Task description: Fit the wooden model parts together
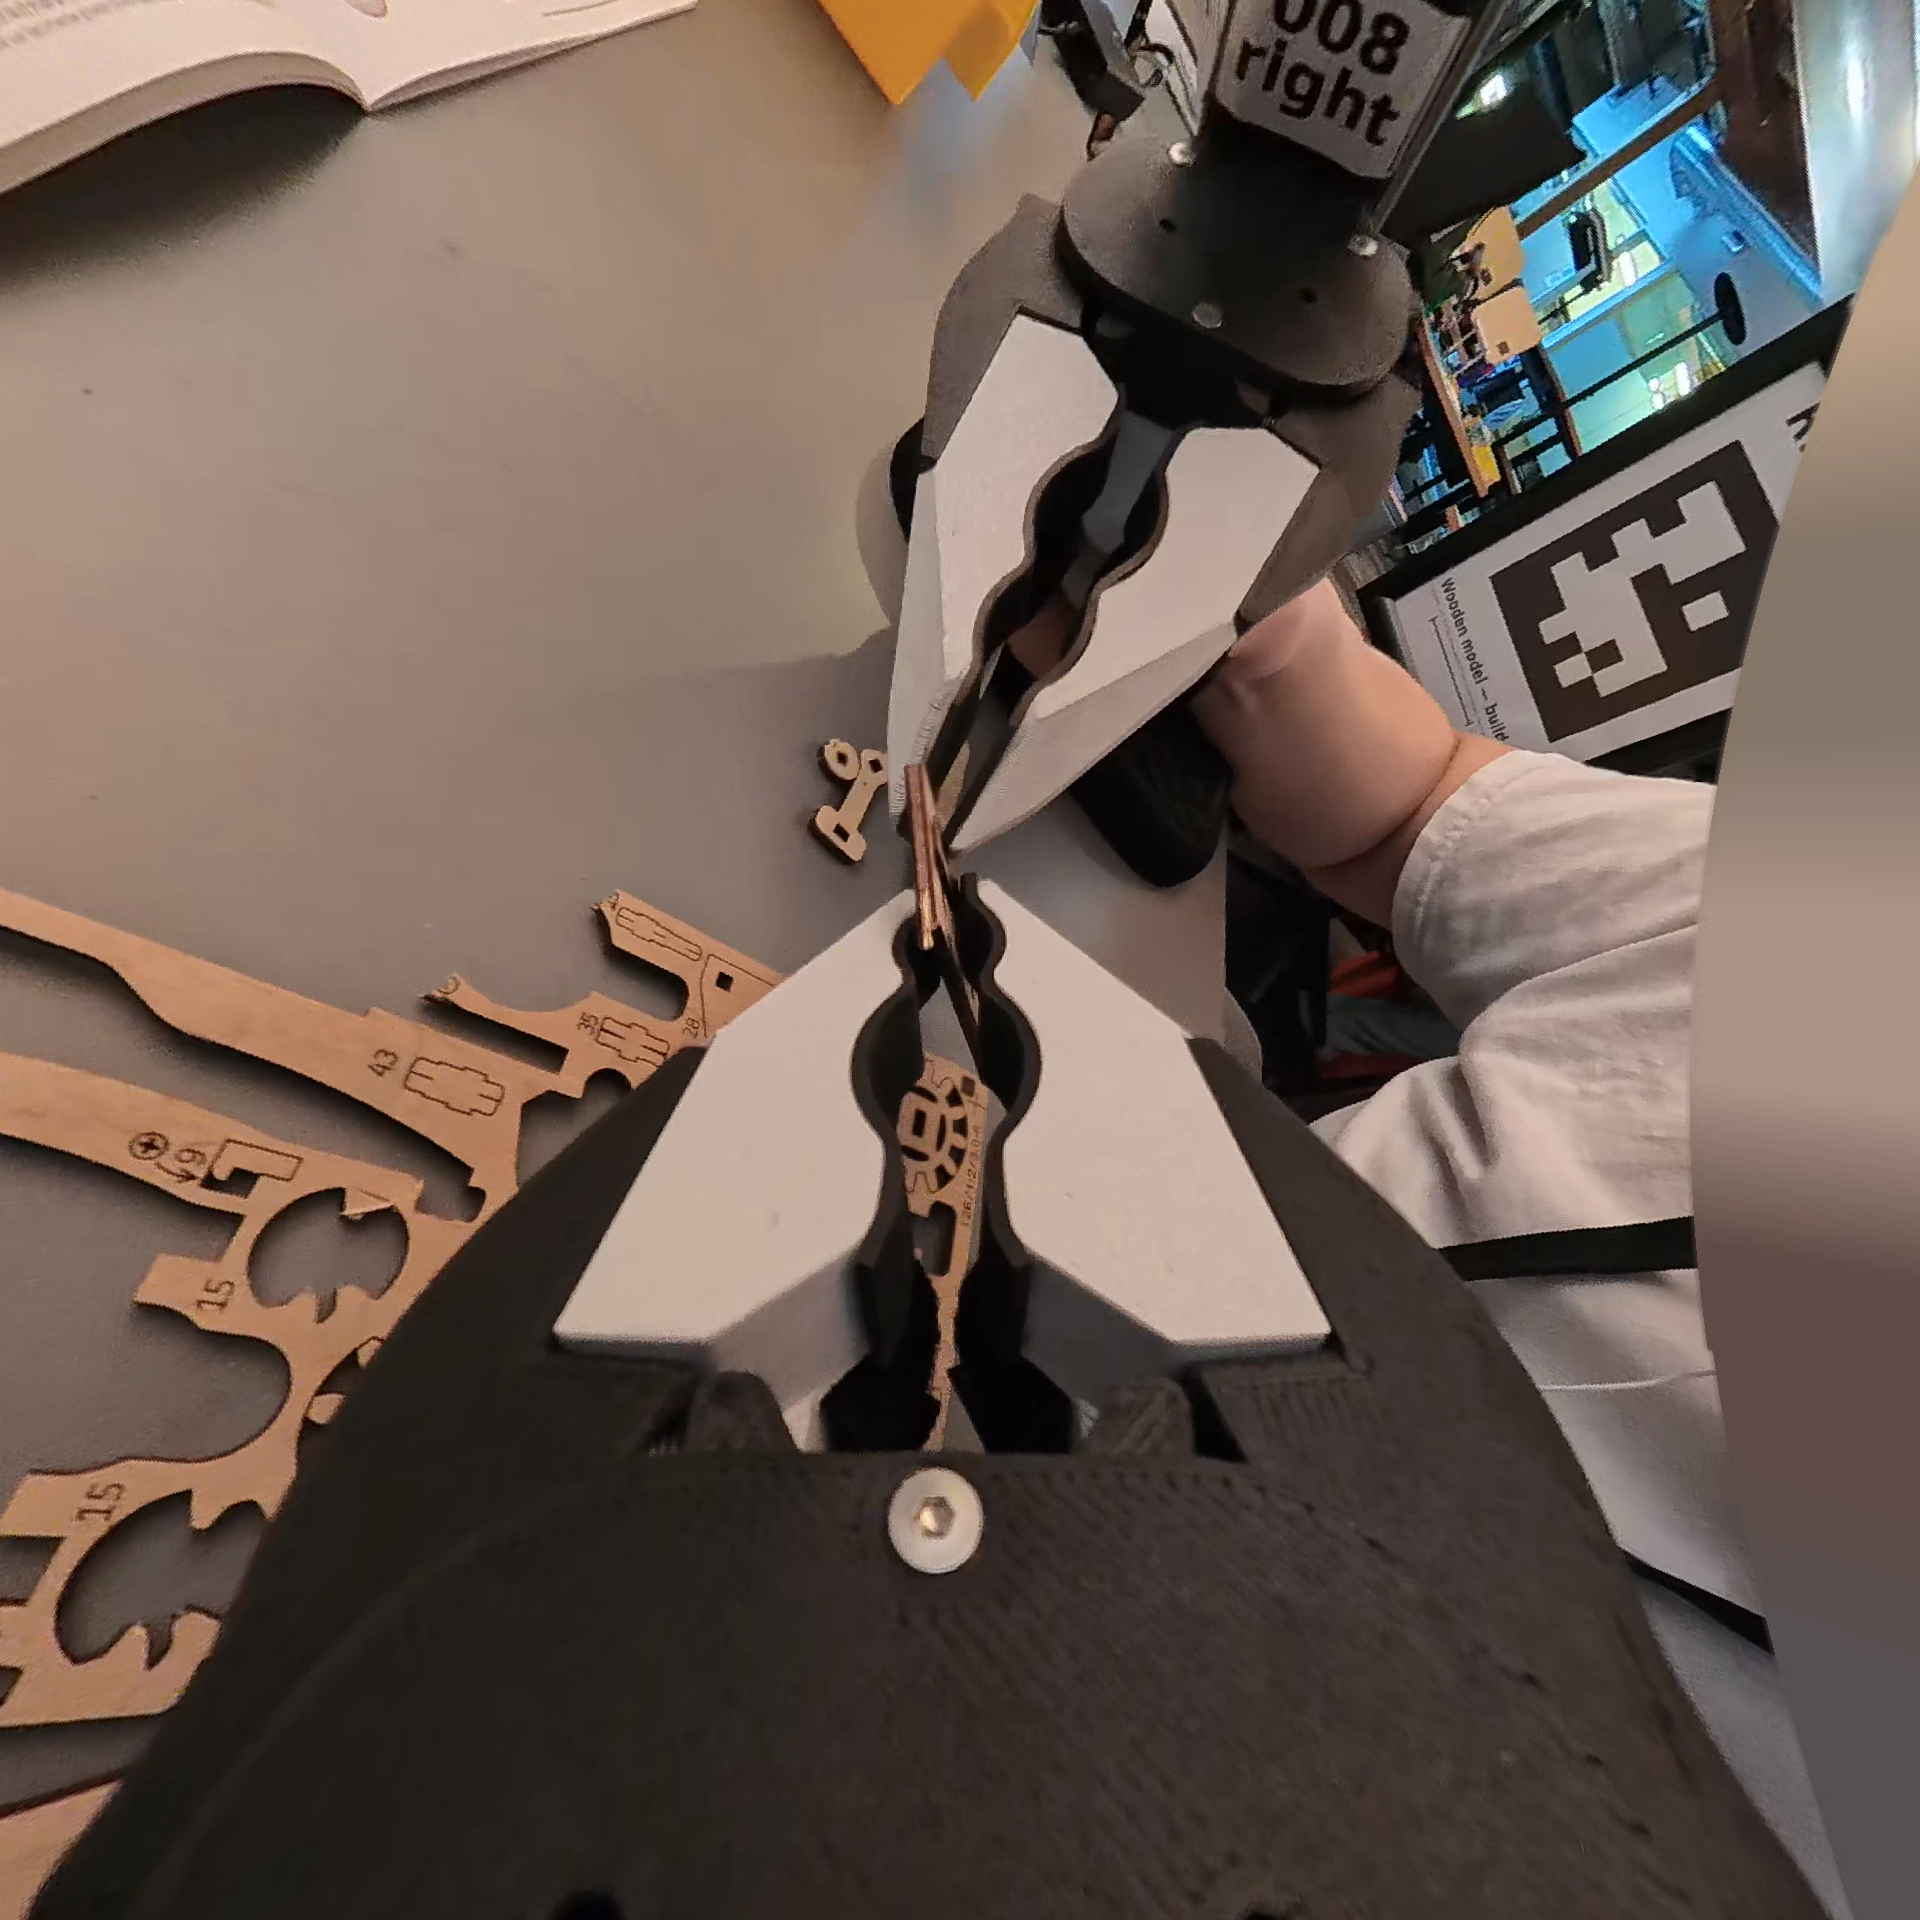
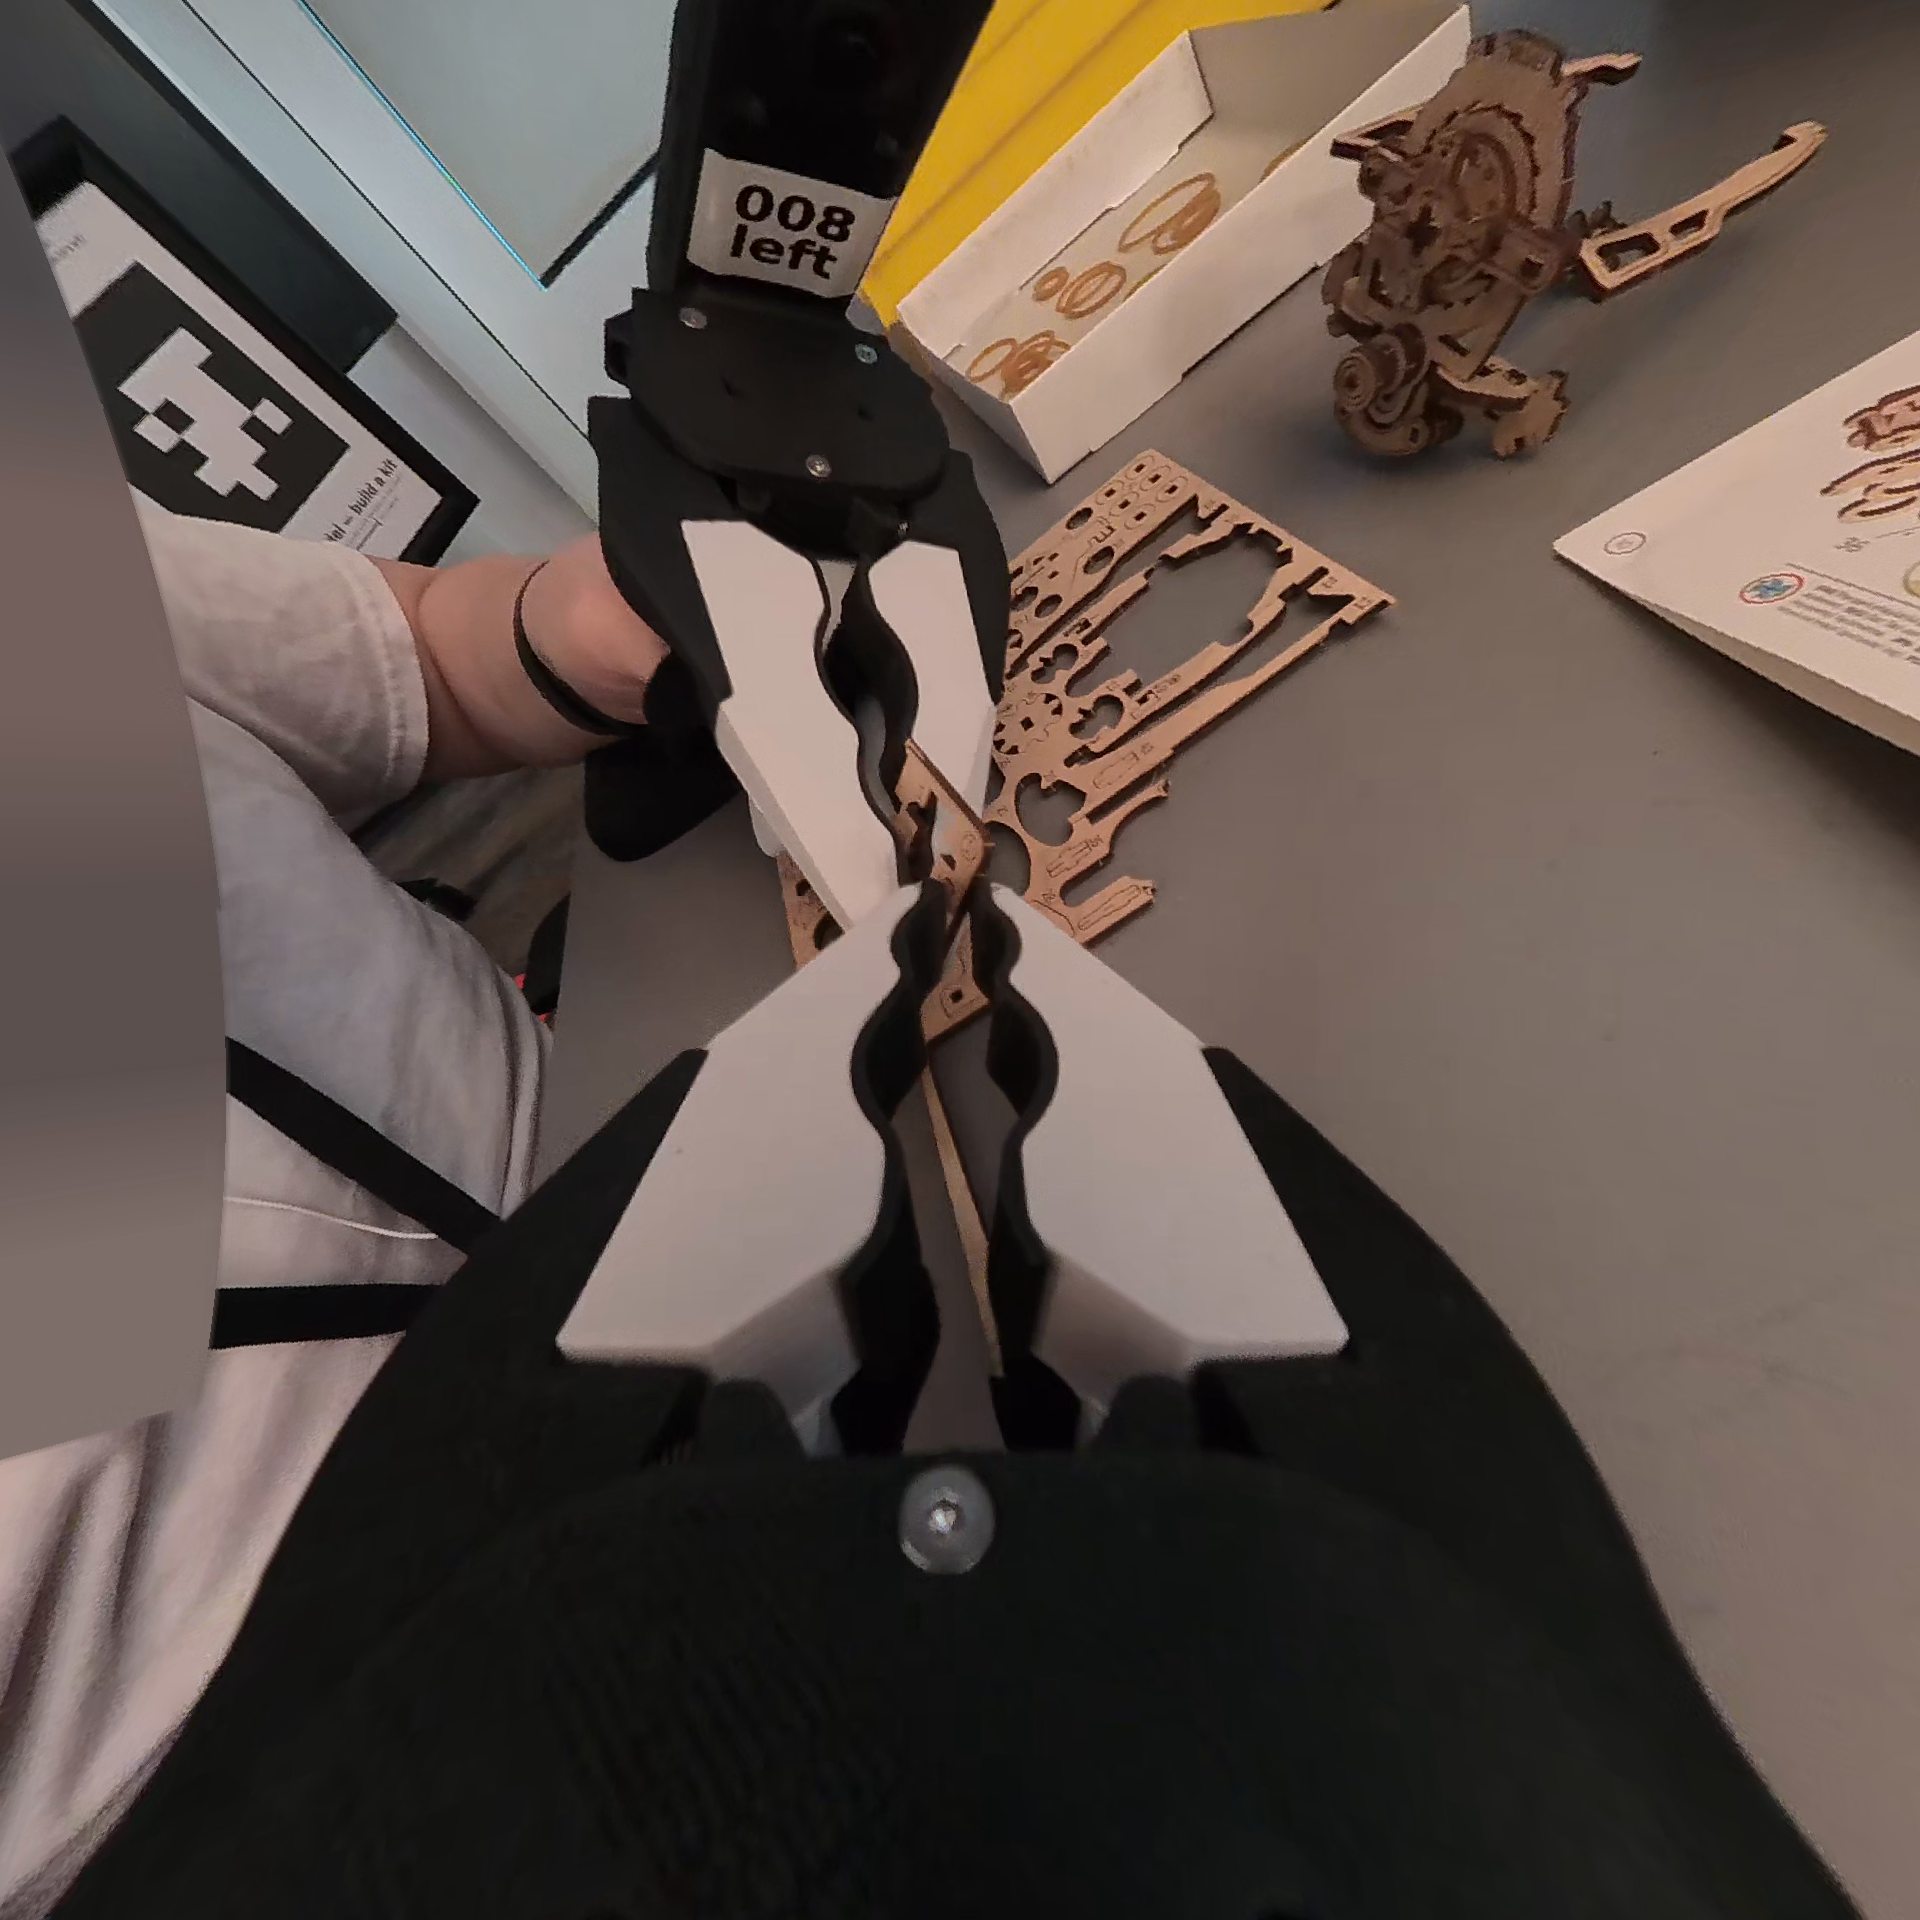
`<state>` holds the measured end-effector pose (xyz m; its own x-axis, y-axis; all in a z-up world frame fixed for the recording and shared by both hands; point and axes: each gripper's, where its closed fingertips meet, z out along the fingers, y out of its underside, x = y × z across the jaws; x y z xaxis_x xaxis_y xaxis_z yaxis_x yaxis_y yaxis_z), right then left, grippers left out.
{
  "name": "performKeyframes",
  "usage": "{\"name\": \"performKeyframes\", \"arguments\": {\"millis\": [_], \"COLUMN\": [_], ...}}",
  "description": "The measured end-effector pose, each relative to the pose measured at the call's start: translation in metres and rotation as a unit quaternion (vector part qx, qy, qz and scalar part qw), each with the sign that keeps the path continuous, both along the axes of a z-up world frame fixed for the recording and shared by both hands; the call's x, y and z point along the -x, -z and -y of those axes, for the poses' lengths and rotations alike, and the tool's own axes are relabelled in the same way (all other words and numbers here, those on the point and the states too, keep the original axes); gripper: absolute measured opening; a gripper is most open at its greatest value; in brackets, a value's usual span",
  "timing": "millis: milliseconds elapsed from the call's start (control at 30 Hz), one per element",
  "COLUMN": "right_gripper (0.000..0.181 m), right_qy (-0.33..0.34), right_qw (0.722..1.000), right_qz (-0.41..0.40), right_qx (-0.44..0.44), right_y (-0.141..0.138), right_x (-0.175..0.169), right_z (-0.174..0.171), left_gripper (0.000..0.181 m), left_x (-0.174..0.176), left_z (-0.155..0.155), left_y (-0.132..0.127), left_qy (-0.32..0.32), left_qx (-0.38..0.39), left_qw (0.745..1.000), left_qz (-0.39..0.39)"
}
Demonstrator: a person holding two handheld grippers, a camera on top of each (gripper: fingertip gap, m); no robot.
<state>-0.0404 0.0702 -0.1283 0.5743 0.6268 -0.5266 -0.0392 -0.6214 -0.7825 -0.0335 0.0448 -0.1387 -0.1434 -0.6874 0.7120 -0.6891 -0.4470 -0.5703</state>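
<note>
Both grippers meet tip to tip above a grey table [image 2: 1558, 1039], the left gripper [image 1: 940, 914] and right gripper [image 2: 951, 904] each clamped on thin wooden model parts [image 1: 928, 883]. Beyond the right gripper lie a cut-out plywood sheet [image 2: 1195, 644], a white box [image 2: 1101, 281] and an assembled wooden model [image 2: 1455, 239]

1. The left claw [image 1: 940, 920] fills the lower half of the view, its white fingers [image 1: 769, 1153] closed on a thin wooden part [image 1: 935, 1143] seen nearly edge-on, with a gear shape cut into it.
2. The right claw [image 1: 928, 805] comes in from the top, tips pinched on the upper edge of a thin wooden piece [image 1: 923, 831] that meets the left claw's tips.
3. A hand [image 1: 1340, 727] in a white sleeve [image 1: 1538, 935] holds the right claw's handle.
4. On the grey worktop [image 1: 468, 520] lies a punched-out wooden sheet [image 1: 312, 1195] at lower left.
5. A small loose wooden part [image 1: 850, 795] lies just beside the right claw's tips.
6. An open booklet [image 1: 260, 62] lies at the top left.
</note>
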Motion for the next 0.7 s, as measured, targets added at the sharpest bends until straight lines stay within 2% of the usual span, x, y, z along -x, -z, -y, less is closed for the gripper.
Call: {"name": "performKeyframes", "arguments": {"millis": [200,367,467,567,600,700], "right_gripper": [0.003,0.001,0.001,0.001,0.001,0.001], "right_qy": [0.013,0.011,0.001,-0.003,-0.004,-0.004], "right_qw": [0.999,0.998,1.0,0.999,0.999,0.999], "right_qz": [0.032,-0.061,-0.028,-0.04,-0.044,-0.037], "right_qx": [-0.002,-0.004,-0.006,-0.002,-0.001,0.001], "right_y": [0.007,-0.016,-0.011,-0.013,-0.014,-0.012], "right_x": [-0.001,-0.005,-0.002,-0.002,-0.002,-0.002], "right_z": [-0.002,-0.001,0.003,0.004,0.004,0.005], "left_gripper": [0.0,0.001,0.01,0.018,0.004,0.001], "left_x": [0.0,-0.005,-0.006,-0.004,-0.002,-0.001], "left_z": [-0.003,-0.003,-0.007,-0.005,-0.002,0.0], "left_y": [0.007,-0.012,-0.008,-0.009,-0.01,-0.008], "left_qy": [-0.009,0.006,0.008,0.024,0.039,0.048], "left_qx": [-0.012,0.048,0.005,-0.006,-0.002,-0.003], "left_qw": [1.0,0.998,0.999,0.999,0.999,0.998], "left_qz": [-0.013,0.036,0.035,0.036,0.036,0.034]}}
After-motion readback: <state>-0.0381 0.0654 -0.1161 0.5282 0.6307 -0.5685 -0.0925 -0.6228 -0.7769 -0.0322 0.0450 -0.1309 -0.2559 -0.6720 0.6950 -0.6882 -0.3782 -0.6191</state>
